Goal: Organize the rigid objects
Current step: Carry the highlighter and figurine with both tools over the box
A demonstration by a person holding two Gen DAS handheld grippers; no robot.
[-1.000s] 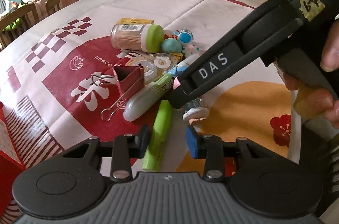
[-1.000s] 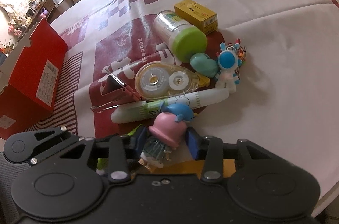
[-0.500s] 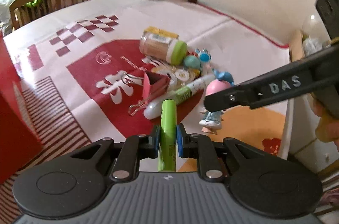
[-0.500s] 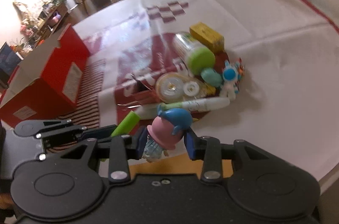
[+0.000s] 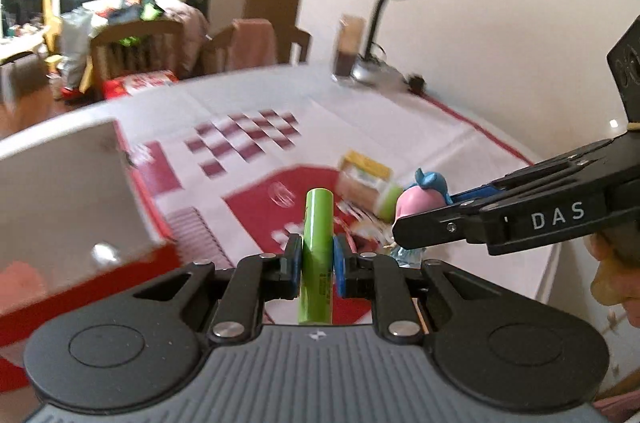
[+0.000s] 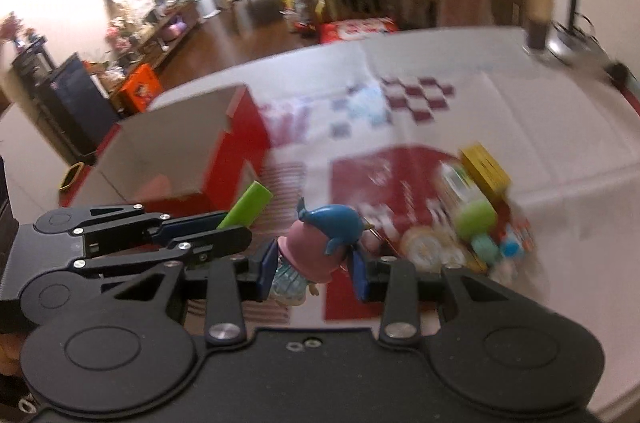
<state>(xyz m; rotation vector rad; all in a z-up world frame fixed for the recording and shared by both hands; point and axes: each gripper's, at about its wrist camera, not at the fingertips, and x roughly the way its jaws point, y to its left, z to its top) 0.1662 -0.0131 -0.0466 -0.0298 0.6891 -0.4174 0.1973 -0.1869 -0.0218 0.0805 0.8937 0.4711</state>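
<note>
A green cylinder (image 5: 317, 255) is clamped between the blue pads (image 5: 296, 265) of the left gripper (image 5: 316, 265); the jaws are drawn close together on it, and the cylinder stands nearly upright, its top rising well above the fingertips and its lower end reaching down to the gripper body. In the right wrist view the same cylinder (image 6: 248, 207) is seen slanting up out of the left gripper (image 6: 224, 231), which lies just to the left of the right gripper.

A small figurine (image 6: 316, 247) with a pink head and a blue dolphin on top is gripped by the right gripper (image 6: 312, 269), the jaws standing moderately apart with both pads pressed against its sides; its pale blue skirt hangs below the pads. From the left wrist view the figurine (image 5: 420, 203) is seen at the tip of the right gripper (image 5: 404, 231), just right of the green cylinder.

Ahead and to the left of both grippers an open red box (image 6: 240, 139) with a white inside is set on the table (image 6: 520, 111). Ahead and to the right of the right gripper a blurred pile of small objects (image 6: 472, 223) lies on the red-and-white cloth, among them a green-capped jar and a yellow box. At the far edge of the table a desk lamp (image 5: 384, 7) and a tall jar (image 5: 348, 47) are seen.
</note>
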